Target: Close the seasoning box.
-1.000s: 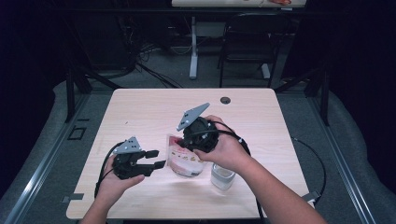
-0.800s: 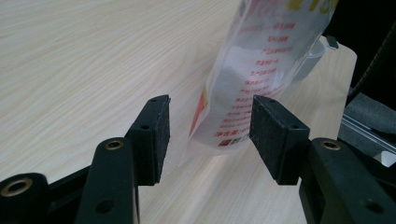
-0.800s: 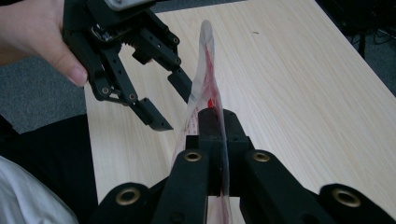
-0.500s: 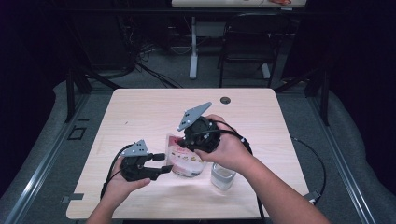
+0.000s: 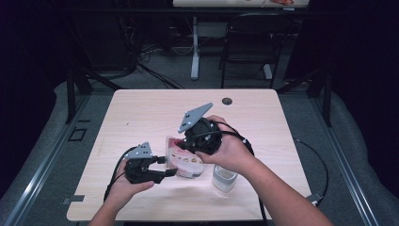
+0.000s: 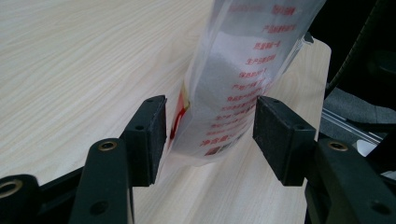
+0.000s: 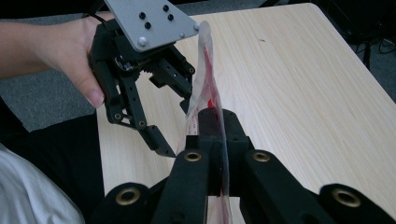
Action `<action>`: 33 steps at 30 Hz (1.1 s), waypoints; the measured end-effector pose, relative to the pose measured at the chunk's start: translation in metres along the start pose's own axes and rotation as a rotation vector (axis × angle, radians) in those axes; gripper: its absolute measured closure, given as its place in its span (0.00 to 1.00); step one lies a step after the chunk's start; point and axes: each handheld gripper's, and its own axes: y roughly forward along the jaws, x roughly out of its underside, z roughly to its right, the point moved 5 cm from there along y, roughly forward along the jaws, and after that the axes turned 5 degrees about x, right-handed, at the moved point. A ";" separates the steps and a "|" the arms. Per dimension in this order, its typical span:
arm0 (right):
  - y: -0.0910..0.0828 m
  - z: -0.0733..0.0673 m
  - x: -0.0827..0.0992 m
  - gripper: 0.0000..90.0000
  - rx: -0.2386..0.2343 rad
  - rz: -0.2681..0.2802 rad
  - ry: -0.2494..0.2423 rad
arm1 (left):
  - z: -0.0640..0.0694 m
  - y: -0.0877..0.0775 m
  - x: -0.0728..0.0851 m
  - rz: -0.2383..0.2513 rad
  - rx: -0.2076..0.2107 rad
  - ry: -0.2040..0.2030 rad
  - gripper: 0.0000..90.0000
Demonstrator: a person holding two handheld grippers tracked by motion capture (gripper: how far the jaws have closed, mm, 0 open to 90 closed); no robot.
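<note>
Wood table (image 5: 141, 113); right gripper (image 7: 211, 122) pinches pouch (image 5: 183, 162); left gripper (image 6: 210, 133) spread.

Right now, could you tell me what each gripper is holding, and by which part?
The right gripper pinches the clear pouch by its edge. The left gripper holds nothing; its jaws have just been opening around the pouch.
</note>
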 end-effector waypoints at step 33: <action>-0.004 -0.008 -0.009 1.00 -0.035 0.030 -0.016 | 0.005 0.024 0.009 -0.062 0.062 0.021 0.39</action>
